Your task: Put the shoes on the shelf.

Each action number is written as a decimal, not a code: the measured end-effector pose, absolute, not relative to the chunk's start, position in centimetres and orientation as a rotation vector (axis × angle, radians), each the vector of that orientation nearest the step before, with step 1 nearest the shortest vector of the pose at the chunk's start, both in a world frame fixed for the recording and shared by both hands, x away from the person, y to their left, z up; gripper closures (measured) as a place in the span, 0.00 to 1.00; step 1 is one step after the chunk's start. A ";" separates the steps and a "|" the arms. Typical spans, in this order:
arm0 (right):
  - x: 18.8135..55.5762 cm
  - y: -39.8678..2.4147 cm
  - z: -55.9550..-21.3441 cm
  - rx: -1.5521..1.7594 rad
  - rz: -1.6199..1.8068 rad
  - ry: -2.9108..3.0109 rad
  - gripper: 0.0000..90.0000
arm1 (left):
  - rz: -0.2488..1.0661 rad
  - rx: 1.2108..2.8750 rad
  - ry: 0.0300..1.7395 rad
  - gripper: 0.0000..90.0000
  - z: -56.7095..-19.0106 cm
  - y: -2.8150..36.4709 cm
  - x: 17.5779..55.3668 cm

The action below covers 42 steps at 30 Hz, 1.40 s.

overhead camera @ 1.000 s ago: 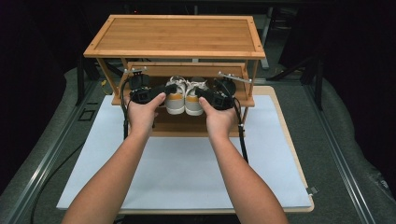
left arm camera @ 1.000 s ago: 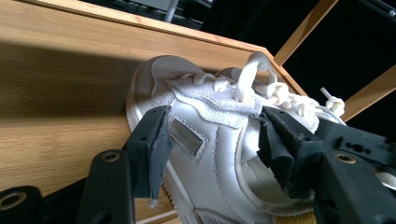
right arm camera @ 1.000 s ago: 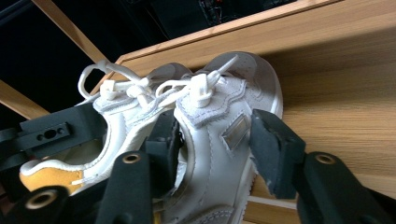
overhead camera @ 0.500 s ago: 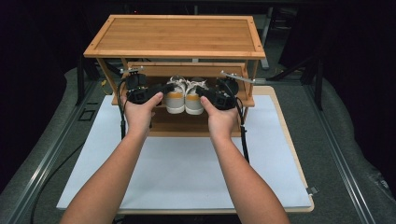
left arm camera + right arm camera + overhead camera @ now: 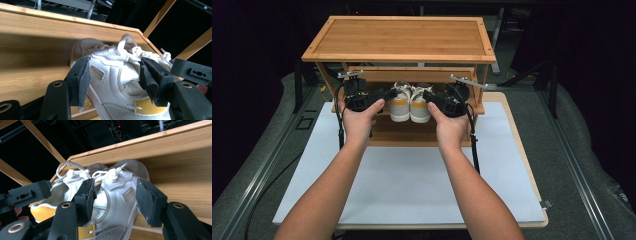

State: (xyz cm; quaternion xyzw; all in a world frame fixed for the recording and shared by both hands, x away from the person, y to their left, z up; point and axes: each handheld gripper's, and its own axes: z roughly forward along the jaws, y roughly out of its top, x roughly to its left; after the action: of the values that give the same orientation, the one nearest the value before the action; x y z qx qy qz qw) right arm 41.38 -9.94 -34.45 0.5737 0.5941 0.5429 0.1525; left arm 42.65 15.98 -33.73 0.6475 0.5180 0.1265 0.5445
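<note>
Left hand-held gripper [image 5: 112,82] and right hand-held gripper [image 5: 115,200] each stand with jaws wide around a white shoe — left shoe [image 5: 399,104], right shoe [image 5: 420,105] — paired on the wooden rack's [image 5: 402,37] middle shelf, pads not pressing.

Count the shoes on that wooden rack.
2. The left shoe and the right shoe stand side by side, heels toward the person, on the middle shelf of the rack. Others may hide behind them.
</note>
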 end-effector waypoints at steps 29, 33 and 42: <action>39.5 -10.8 -33.3 1.537 1.492 1.713 0.67 | 0.291 1.533 1.164 0.72 -33.0 17.8 40.8; 39.4 -11.0 -33.5 1.533 1.485 1.718 0.69 | 0.318 1.536 1.172 0.74 -33.1 18.2 40.6; 39.3 -11.5 -33.6 1.511 1.469 1.752 0.75 | 0.339 1.532 1.168 0.73 -33.4 19.0 40.5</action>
State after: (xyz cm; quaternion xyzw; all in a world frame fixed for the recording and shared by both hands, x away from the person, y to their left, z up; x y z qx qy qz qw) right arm 39.34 -11.50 -33.64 0.5403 0.6264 0.5253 0.1991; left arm 40.52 19.03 -33.44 0.6497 0.4951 0.1435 0.5587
